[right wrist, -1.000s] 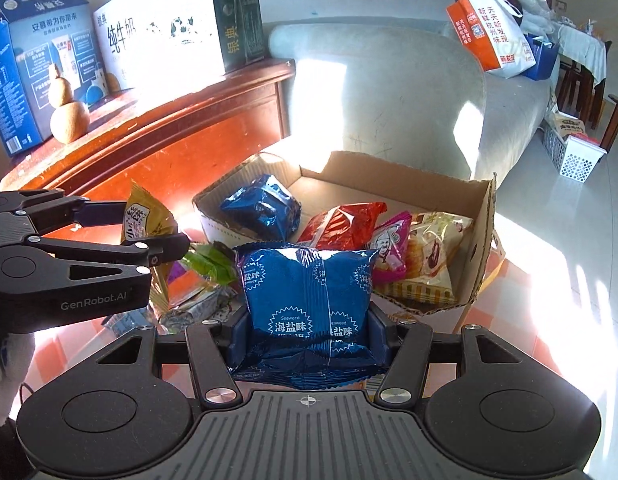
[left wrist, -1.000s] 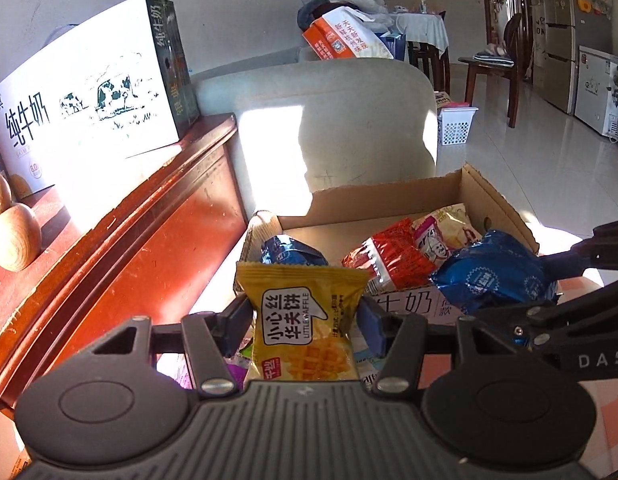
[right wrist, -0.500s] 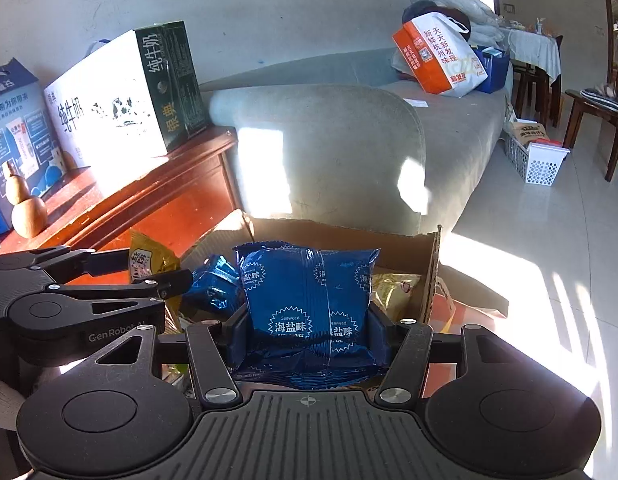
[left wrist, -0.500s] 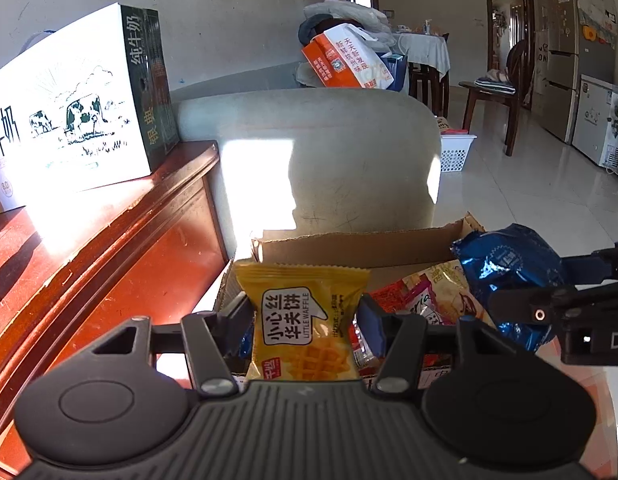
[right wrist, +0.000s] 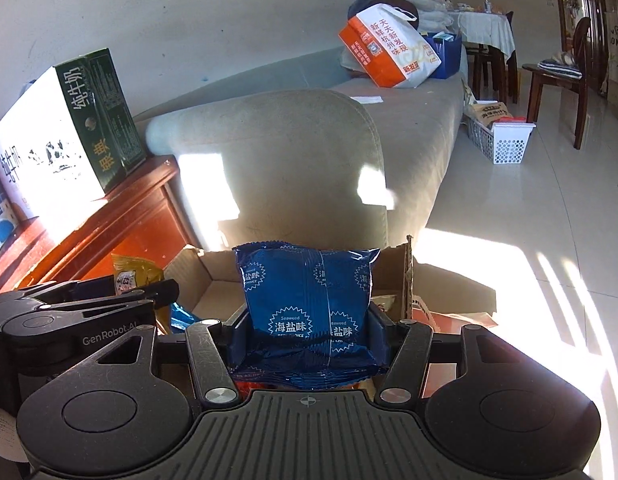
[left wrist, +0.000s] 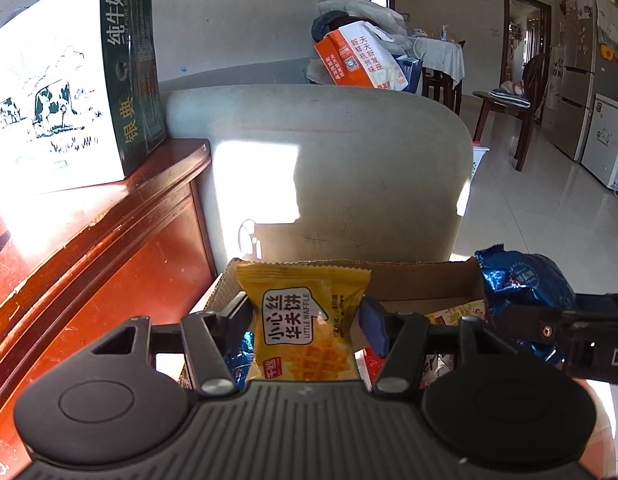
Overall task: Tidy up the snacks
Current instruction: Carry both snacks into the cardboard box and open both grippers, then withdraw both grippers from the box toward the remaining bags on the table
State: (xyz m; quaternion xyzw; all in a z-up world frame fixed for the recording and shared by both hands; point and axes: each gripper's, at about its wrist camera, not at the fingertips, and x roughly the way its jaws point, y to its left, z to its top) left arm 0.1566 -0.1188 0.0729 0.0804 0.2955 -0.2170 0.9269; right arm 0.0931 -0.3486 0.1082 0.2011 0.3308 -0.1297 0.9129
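A yellow waffle packet (left wrist: pixel 303 328) stands upright between the fingers of my left gripper (left wrist: pixel 305 305), above the near left part of the open cardboard box (left wrist: pixel 421 280). The left jaws are opening, and the right pad (left wrist: pixel 373 320) stands just off the packet's edge. My right gripper (right wrist: pixel 307 332) is shut on a blue seaweed packet (right wrist: pixel 309 304), held over the box's right side (right wrist: pixel 405 276). From the left wrist view that blue packet (left wrist: pixel 521 284) hangs at the right. Other snack packets lie in the box, mostly hidden.
A red wooden cabinet (left wrist: pixel 109 264) runs along the left with a milk carton box (left wrist: pixel 69 92) on top. A grey sofa arm (left wrist: pixel 349 168) rises right behind the cardboard box. A white basket (right wrist: pixel 501 140) and a chair (right wrist: pixel 557 72) stand on the tiled floor at the right.
Both grippers carried their packets forward over the cardboard box, toward the sofa arm. The left jaws have widened a little around the waffle packet.
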